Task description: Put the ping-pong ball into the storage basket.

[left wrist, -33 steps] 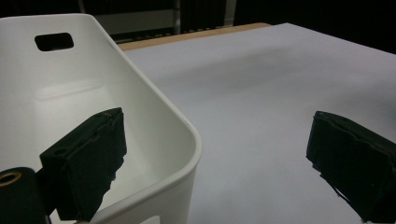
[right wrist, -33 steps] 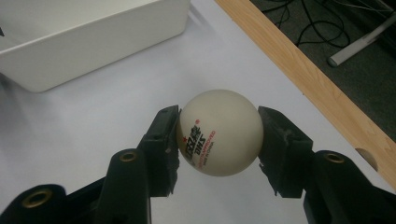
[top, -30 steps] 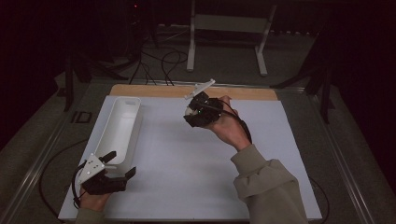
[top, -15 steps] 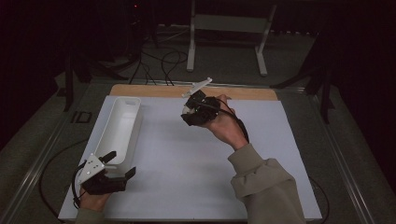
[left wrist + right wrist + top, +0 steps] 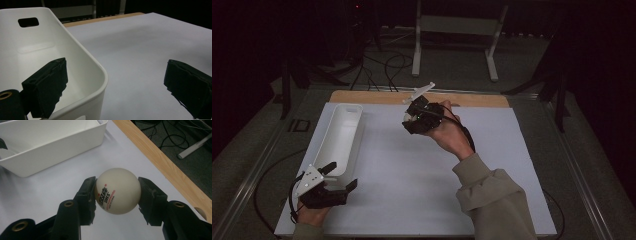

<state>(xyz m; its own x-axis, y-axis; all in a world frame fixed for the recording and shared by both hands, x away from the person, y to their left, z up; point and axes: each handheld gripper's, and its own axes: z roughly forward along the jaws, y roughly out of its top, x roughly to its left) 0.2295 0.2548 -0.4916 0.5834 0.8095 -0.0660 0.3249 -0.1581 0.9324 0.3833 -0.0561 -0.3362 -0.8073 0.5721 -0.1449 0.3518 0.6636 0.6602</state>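
A white table-tennis ball (image 5: 117,191) with red and black print sits clamped between the jaws of my right gripper (image 5: 117,188). That right gripper (image 5: 412,120) hangs above the white sheet at the back centre, right of the bin's far end. A long white bin (image 5: 328,150) lies along the left side of the sheet, and what I see of its inside (image 5: 32,47) holds nothing. My left gripper (image 5: 343,175) rests at the bin's near end, open. One of its jaws is inside the bin's near corner (image 5: 100,72) and the other is over the sheet.
A white sheet (image 5: 422,185) covers the table, with a wooden strip (image 5: 482,100) showing along the far edge. Behind the table are cables (image 5: 382,65) and a white stand's legs (image 5: 492,70) on a dark floor. A metal rail (image 5: 252,175) runs along the left.
My right gripper has drifted slightly left toward the bin with the ball still in it. The left gripper has stayed where it was.
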